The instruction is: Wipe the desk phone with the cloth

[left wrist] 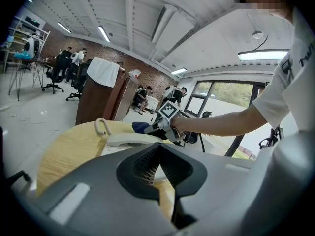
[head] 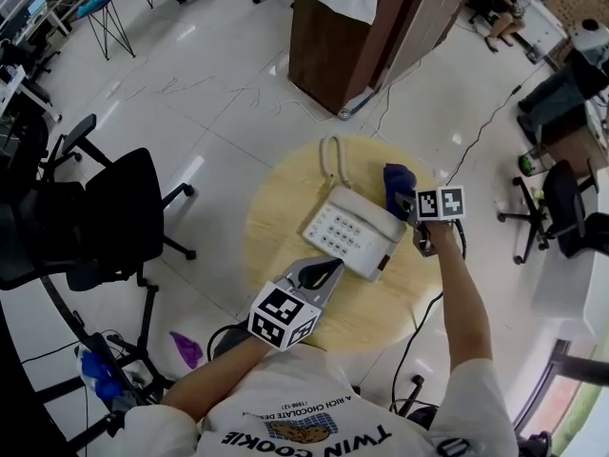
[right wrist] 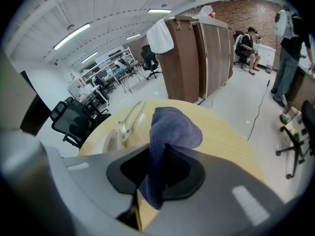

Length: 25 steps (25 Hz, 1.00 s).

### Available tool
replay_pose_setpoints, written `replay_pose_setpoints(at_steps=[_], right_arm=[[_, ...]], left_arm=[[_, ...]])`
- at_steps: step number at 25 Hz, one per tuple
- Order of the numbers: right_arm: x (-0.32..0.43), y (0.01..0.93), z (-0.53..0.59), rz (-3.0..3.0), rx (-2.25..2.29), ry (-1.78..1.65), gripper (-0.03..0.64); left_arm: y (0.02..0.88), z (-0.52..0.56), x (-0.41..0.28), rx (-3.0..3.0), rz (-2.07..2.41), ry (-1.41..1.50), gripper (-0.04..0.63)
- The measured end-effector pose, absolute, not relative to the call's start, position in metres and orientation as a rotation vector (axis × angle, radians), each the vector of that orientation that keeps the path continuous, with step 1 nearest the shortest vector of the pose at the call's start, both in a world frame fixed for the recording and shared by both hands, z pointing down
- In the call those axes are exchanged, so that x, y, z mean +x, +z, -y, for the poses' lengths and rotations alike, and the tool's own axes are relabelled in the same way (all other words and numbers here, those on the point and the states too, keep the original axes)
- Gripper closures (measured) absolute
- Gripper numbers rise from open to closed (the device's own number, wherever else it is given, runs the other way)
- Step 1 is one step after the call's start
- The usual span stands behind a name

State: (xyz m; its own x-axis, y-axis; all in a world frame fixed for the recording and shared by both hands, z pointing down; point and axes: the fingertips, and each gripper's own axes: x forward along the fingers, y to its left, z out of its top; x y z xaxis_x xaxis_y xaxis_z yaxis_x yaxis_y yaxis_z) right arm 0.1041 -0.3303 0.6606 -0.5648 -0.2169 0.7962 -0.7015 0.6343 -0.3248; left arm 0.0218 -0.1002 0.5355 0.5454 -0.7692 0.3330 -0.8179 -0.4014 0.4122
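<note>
Far left: black office chair (head: 119, 208) on the floor, well clear of the worktop (head: 281, 208). Purple scrap (head: 187, 348) lies on the floor below it.

Left tongs (head: 326, 270) are over the near part of the round wooden worktop, tips pointing at the near side of the desk phone (head: 347, 234), not touching it. The left gripper view shows the jaws brought together with nothing between them.

Phone sits about mid-worktop, keypad up, turned at an angle. Handset (head: 369, 214) is in its cradle along the far side. The coiled cord (head: 330, 158) runs off toward the far edge of the worktop.

Cloth (head: 397, 183), dark blue, is at the phone's far right corner, next to the end of the handset. Can't tell whether it touches the phone.

Right tongs (head: 407, 201) are clamped on the cloth. In the right gripper view the jaws pinch its lower part, and the rest bunches up beyond the tips.

Behind the worktop: brown wooden cabinet (head: 352, 36) with a white cloth draped over its top.
</note>
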Motion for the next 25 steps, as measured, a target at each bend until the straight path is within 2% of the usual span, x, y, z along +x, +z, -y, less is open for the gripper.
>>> replay_pose_setpoints(at_steps=[16, 25], right_arm=[[0.016, 0.66, 0.338, 2.157, 0.593, 0.856, 0.551], [-0.008, 0.654, 0.336, 2.208, 0.574, 0.85, 0.552]], left_arm=[[0.534, 0.092, 0.016, 2.251, 1.304, 0.142, 0.603], [0.538, 0.087, 0.015, 2.255, 1.297, 0.158, 0.604]])
